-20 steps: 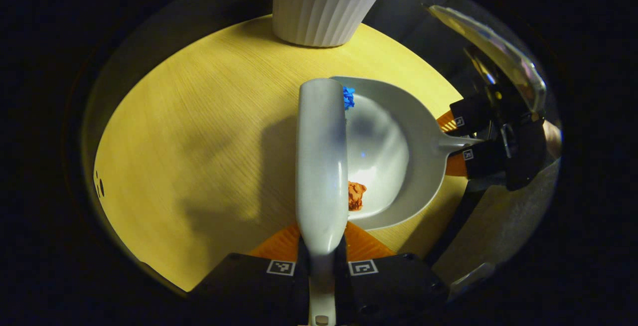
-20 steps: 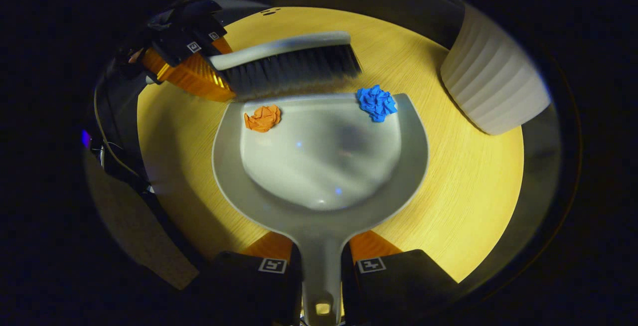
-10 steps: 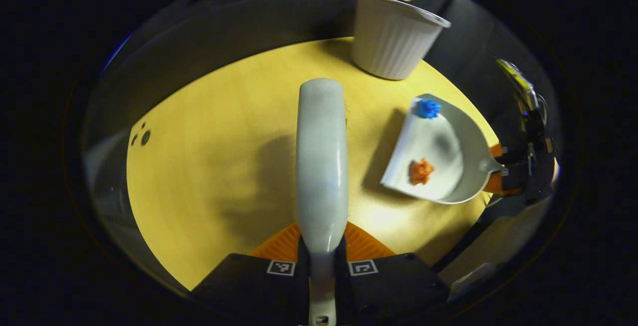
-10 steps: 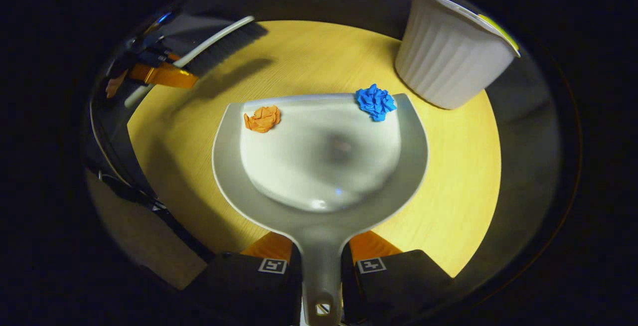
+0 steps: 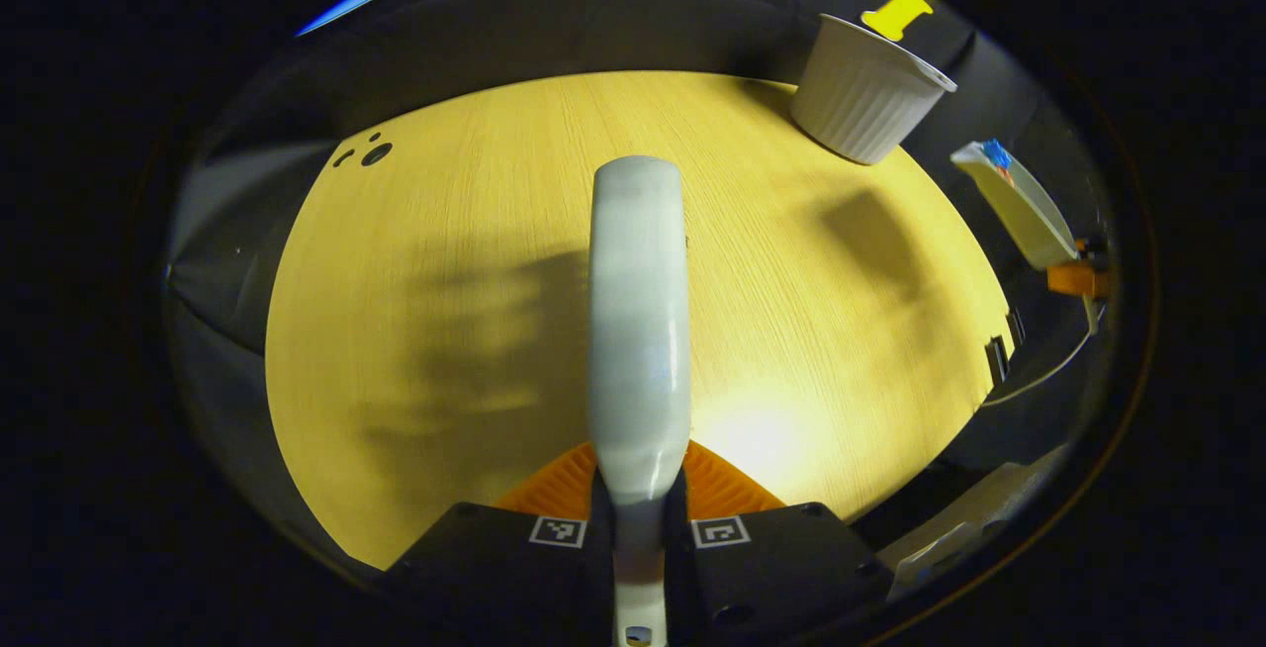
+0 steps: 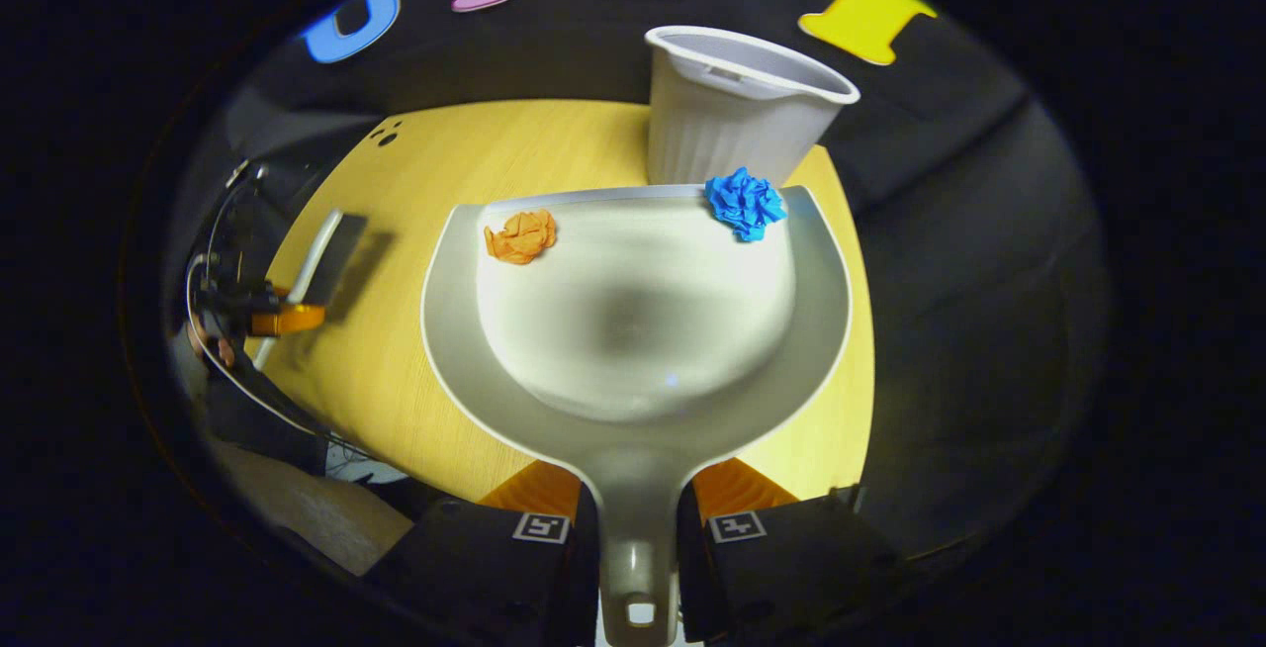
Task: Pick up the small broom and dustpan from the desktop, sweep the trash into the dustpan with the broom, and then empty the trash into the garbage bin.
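My left gripper [image 5: 638, 489] is shut on the handle of the small grey broom [image 5: 638, 311], which hangs above the yellow tabletop [image 5: 445, 261]. My right gripper [image 6: 638, 504] is shut on the handle of the grey dustpan [image 6: 633, 330], lifted off the table. An orange paper ball [image 6: 521, 234] and a blue paper ball [image 6: 746, 202] lie near the pan's front lip. The white ribbed garbage bin [image 6: 737, 103] stands just beyond the lip. In the left gripper view the dustpan [image 5: 1019, 202] shows raised at the far right, near the bin [image 5: 865, 88]. In the right gripper view the broom [image 6: 326, 256] is at the left.
The round yellow table [image 6: 465, 162] ends against the black cloth wall behind the bin. A few small dark holes [image 5: 368, 152] mark the tabletop at the back left. A person's hand [image 6: 213, 340] and cables are at the left edge of the right gripper view.
The dustpan has lifted off the table with both paper balls and moved toward the bin. The broom has pulled away from the pan and risen above the table.
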The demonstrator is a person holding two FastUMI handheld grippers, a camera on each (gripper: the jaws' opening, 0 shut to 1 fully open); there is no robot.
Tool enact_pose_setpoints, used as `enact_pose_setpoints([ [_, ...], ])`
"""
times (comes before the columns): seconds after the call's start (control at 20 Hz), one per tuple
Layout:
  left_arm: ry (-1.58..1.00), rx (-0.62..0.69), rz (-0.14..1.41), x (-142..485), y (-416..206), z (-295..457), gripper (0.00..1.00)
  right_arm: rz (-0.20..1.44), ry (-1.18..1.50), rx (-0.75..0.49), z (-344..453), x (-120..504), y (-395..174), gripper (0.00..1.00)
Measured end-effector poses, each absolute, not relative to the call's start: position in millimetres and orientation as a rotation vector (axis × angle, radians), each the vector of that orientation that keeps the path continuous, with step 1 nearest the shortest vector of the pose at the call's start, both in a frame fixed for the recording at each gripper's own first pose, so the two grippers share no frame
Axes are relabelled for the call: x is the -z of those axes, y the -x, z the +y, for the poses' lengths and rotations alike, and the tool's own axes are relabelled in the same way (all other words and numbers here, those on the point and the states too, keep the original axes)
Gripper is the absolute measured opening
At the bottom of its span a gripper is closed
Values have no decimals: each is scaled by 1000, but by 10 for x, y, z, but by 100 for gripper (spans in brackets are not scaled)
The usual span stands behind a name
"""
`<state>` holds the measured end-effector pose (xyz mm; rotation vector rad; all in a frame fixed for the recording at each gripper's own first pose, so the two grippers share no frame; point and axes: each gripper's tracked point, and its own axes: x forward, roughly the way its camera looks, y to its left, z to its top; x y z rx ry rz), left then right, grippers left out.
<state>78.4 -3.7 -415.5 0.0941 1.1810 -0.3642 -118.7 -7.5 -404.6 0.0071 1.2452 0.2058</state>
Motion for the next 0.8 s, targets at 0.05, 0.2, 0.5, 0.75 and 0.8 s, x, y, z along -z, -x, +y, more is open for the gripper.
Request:
enact_pose_setpoints([
  [0.05, -91, 378, 1187, 4192, -829, -8, 24, 1242, -20, -185, -56, 4022, 1179, 34],
  [0.2, -76, 399, 1206, 4252, -915, 70, 24, 1223, -61, -156, -64, 3961, 1125, 36],
  [0.5, -62, 403, 1208, 4271, -939, 75, 24, 1196, -2, -27, -420, 3887, 773, 36],
  [0.75, -57, 381, 1205, 4236, -917, 63, 24, 1225, 98, 33, -626, 3891, 606, 36],
  [0.8, -48, 373, 1209, 4241, -920, 63, 24, 1233, 127, 42, -616, 3920, 593, 36],
])
